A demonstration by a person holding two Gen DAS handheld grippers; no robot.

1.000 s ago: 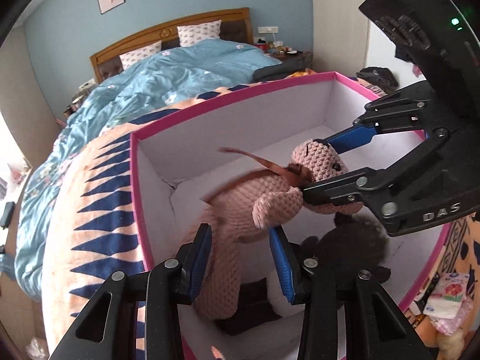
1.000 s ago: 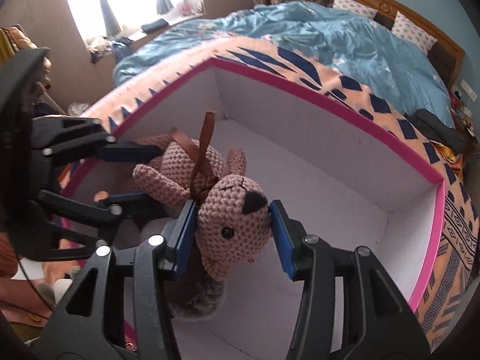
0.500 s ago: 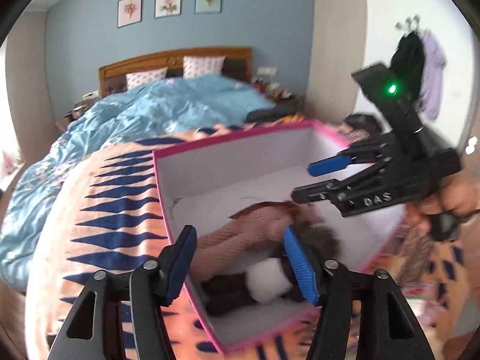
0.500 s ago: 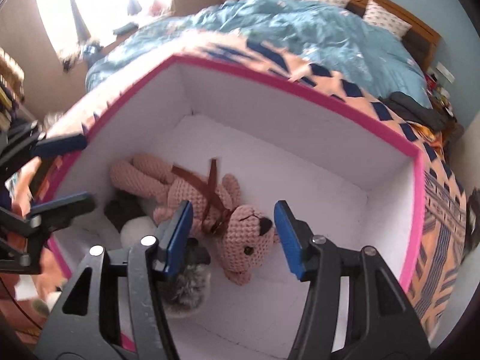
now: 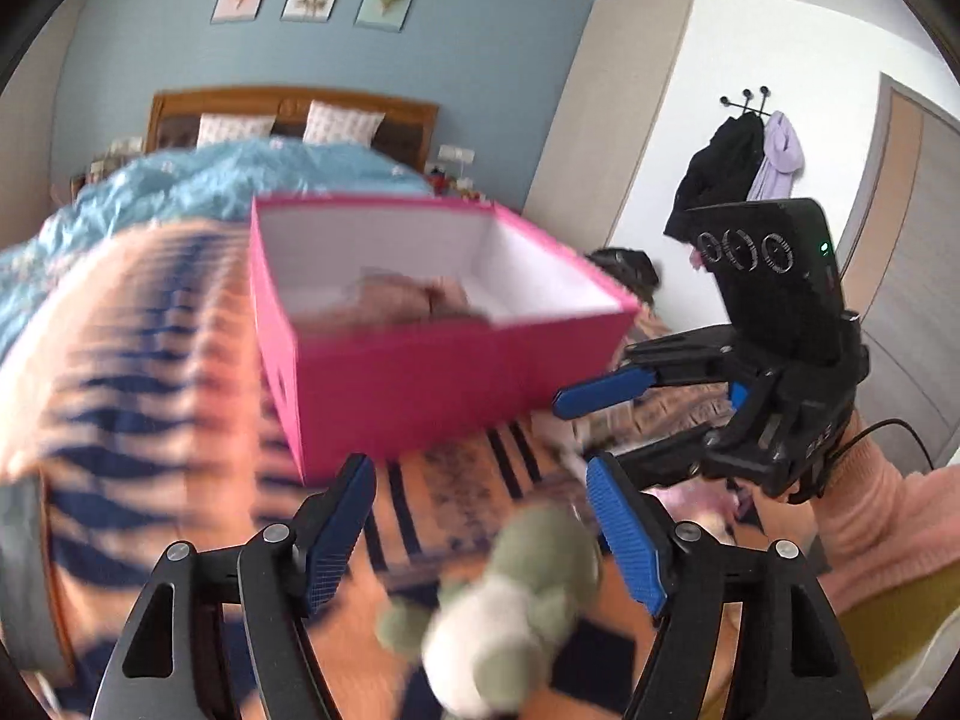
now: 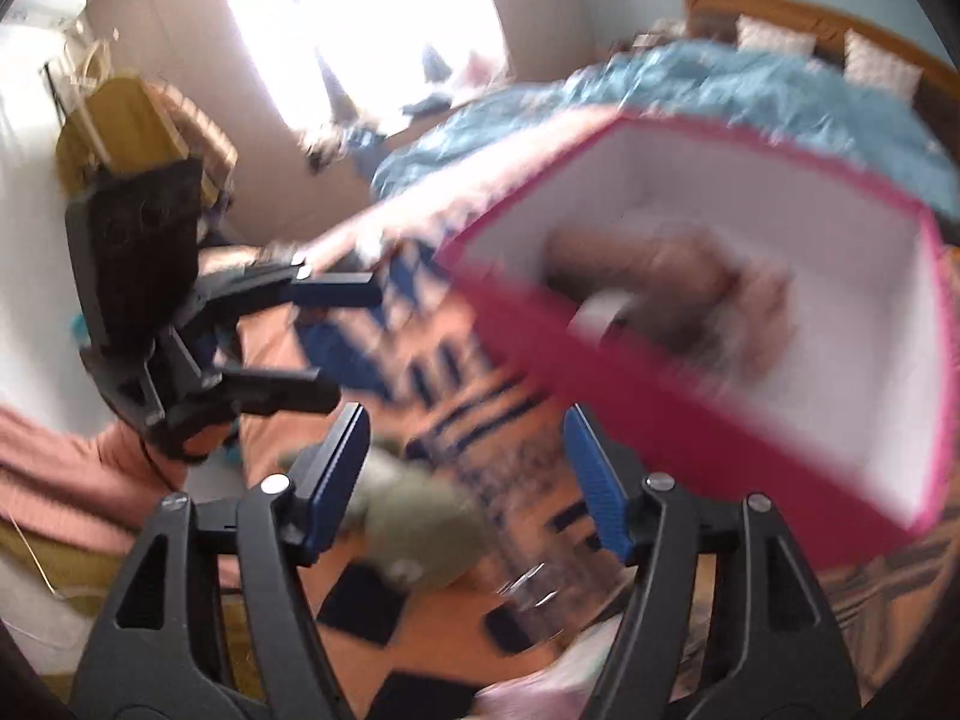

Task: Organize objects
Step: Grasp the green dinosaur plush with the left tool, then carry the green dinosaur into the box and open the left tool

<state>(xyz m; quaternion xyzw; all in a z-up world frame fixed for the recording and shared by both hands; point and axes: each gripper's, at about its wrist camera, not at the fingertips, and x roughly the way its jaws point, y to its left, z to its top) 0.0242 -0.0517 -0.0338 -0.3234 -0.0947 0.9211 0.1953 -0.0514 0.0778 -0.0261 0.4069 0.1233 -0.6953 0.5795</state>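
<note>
A pink box (image 5: pixel 444 372) with white inside walls stands on the patterned blanket, and a pink knitted bear (image 5: pixel 408 300) lies in it. In the blurred right wrist view the box (image 6: pixel 660 420) and the bear (image 6: pixel 678 288) are to the right. My left gripper (image 5: pixel 480 480) is outside the box on its near side, its jaws opening. A green and white plush toy (image 5: pixel 504 600) lies on the blanket below it, untouched by the pads. My right gripper (image 6: pixel 465 426) hovers beside the left gripper (image 6: pixel 342 342), jaws opening and holding nothing, with the green toy (image 6: pixel 414 534) lower left.
The orange and navy blanket (image 5: pixel 150 420) covers the bed's foot, with a blue duvet (image 5: pixel 180 192) behind the box. A coat rack (image 5: pixel 744 162) hangs on the right wall. A pink sleeve (image 5: pixel 870 516) holds the right gripper (image 5: pixel 600 426). A bright window (image 6: pixel 360 18) is at the far left.
Both grippers let go of the pink bear, which now lies in the box. They drew back out of the box to its near side, with their jaws wider apart. The green toy came into view.
</note>
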